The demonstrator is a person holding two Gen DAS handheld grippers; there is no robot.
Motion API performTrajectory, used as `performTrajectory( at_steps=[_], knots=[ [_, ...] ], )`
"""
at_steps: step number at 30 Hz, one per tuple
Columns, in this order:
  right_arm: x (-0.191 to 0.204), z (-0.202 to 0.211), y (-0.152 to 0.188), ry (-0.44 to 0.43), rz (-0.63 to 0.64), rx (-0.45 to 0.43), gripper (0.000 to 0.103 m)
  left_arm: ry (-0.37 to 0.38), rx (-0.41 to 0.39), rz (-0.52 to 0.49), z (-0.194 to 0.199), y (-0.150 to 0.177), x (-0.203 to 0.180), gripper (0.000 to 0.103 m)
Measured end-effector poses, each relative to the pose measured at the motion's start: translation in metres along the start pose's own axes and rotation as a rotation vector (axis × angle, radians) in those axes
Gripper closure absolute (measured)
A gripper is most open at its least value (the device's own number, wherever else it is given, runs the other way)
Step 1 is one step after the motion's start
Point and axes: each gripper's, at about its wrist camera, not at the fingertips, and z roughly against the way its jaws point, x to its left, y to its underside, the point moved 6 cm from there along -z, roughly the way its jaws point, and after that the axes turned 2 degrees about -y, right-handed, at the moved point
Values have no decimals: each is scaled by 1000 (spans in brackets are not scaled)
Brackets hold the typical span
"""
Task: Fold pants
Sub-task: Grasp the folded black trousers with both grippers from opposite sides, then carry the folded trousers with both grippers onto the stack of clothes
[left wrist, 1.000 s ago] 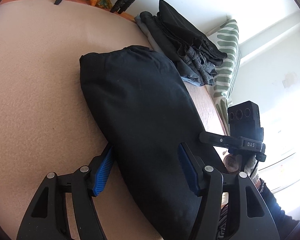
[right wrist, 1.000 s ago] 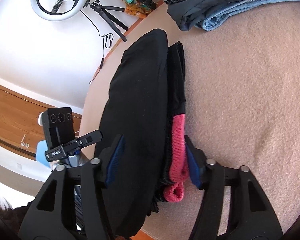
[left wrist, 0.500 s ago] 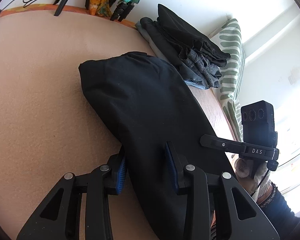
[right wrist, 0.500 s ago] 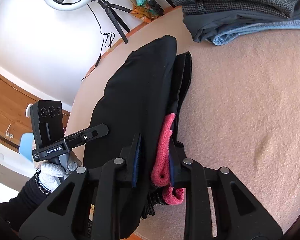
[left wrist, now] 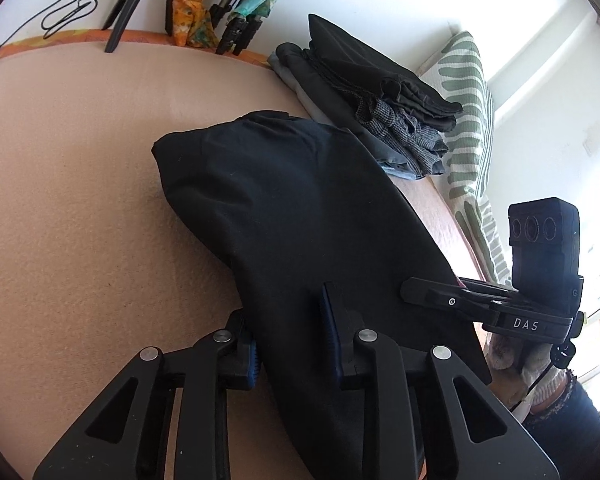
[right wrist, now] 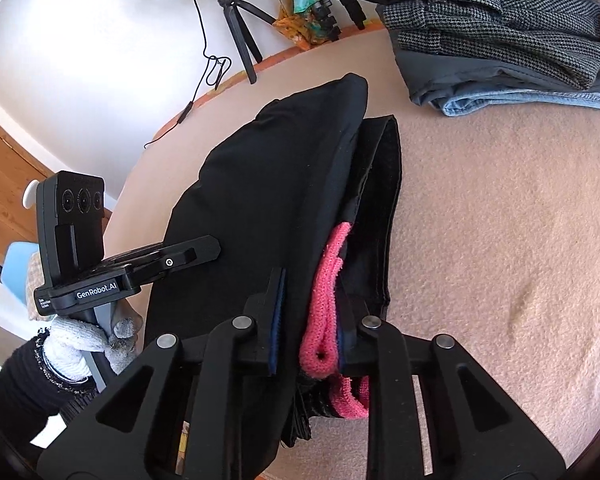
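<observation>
Bed (left wrist: 68,208): a wide peach fleece cover, orange trim along the far edge by the white wall.
Black pants (left wrist: 300,216): folded into a long thick bundle lying across the middle of the bed, their near end gathered up by both claws.
Stack of folded clothes (right wrist: 500,44): a black piece, grey houndstooth, dark grey and blue denim, at the far edge of the bed, beyond the pants.
Striped pillow (left wrist: 466,120): white with green bands, propped just behind that stack.
Left claw (left wrist: 292,332): jaws closing on the pants' near edge, blue pads biting into the black cloth from both sides.
Right claw (right wrist: 312,316): jaws closing on the other corner, pinching the black layers together with the pink cuff.
Pink cuff (right wrist: 326,304): knitted band, looped out between the right claw's pads.
Gloved hand (right wrist: 88,340): white knit glove, black sleeve, gripping the left claw's handle.
</observation>
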Motion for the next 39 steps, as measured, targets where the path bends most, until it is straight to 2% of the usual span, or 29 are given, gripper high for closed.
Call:
performTrajectory(
  at_steps=[9, 15, 19, 22, 25, 31, 39],
  knots=[
    [25, 12, -3, 48, 95, -50, 83, -12, -51, -114, 19, -7, -26, 90],
    [38, 30, -3, 86, 163, -95, 83, 7, -83, -118, 32, -13, -34, 91],
    [30, 37, -9, 48, 104, -112, 84, 17, -91, -112, 34, -18, -37, 92],
    [35, 42, -12, 83, 144, -128, 84, 18, -100, -126, 37, -22, -43, 92],
    [46, 56, -20, 104, 191, -168, 84, 26, -131, -144, 46, -34, -55, 92],
    [53, 94, -50, 102, 204, -248, 84, 23, -196, -233, 67, -69, -90, 92],
    [57, 143, -94, 158, 250, -311, 84, 16, -250, -318, 70, -115, -128, 92]
  ],
)
